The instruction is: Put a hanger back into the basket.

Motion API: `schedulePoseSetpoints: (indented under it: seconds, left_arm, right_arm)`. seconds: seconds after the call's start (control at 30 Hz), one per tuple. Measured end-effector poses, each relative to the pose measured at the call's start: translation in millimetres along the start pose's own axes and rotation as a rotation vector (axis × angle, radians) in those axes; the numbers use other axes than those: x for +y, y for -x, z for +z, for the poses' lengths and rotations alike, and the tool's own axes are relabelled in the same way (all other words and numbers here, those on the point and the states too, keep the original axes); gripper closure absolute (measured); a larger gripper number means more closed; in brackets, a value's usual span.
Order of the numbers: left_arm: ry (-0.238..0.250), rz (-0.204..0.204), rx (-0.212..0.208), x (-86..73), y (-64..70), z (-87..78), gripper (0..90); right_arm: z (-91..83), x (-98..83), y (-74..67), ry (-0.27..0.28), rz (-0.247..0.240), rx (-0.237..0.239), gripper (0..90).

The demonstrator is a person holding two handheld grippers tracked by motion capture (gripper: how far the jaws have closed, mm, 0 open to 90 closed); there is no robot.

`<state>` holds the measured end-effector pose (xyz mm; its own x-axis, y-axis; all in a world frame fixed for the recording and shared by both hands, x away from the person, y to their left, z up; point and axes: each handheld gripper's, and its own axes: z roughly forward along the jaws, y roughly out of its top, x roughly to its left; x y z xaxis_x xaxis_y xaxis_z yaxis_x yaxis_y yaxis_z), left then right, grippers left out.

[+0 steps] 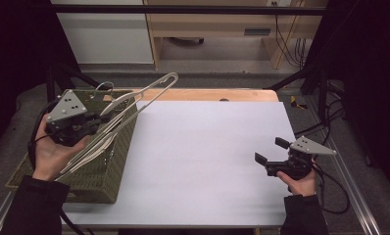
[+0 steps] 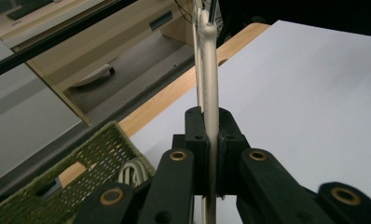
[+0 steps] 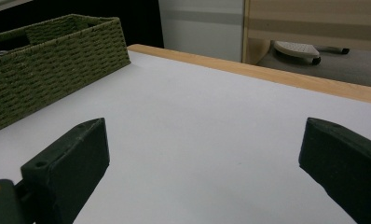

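A hanger (image 1: 134, 100) is pinched by the left gripper (image 1: 99, 119) and held tilted above the basket (image 1: 102, 181), apparently for lifting out. The right gripper (image 1: 271, 151) is kept spread over the table (image 1: 207, 156), presumably ready to help.

High view: fixed above my side, looking forward and down over the whole counter (image 1: 207, 161), the green woven basket (image 1: 105, 171) at its left edge; my left gripper (image 1: 87, 122) and right gripper (image 1: 271, 154) enter from below. Left gripper view: rides close behind my jaws, aimed along them across the counter's far wooden edge; basket corner (image 2: 95, 154) low left. Right gripper view: low, near the surface, facing the basket (image 3: 53, 60) and far edge; all three share basket and counter.
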<state>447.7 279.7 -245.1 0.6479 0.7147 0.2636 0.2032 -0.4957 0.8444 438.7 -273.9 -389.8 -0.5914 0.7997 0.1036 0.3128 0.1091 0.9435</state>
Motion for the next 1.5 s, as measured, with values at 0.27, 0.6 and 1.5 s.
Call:
schedulePoseSetpoints:
  seconds: [0.27, 0.6, 1.5]
  left_arm:
    - [-0.013, -0.007, 0.049, -29.5, -25.5, -10.7, 86.0]
    - [-0.050, -0.015, 0.095, -60.7, -53.7, -13.4, 86.0]
    - [-0.248, 0.087, 0.181, -132.6, -70.6, 8.9, 85.9]
  right_arm:
    - [1.2, -0.5, -0.6, -0.005, 0.001, -0.003, 2.0]
    - [1.9, -0.9, -0.8, -0.010, -0.001, -0.005, 1.9]
    - [5.2, -2.4, -1.8, -0.029, -0.010, -0.001, 1.9]
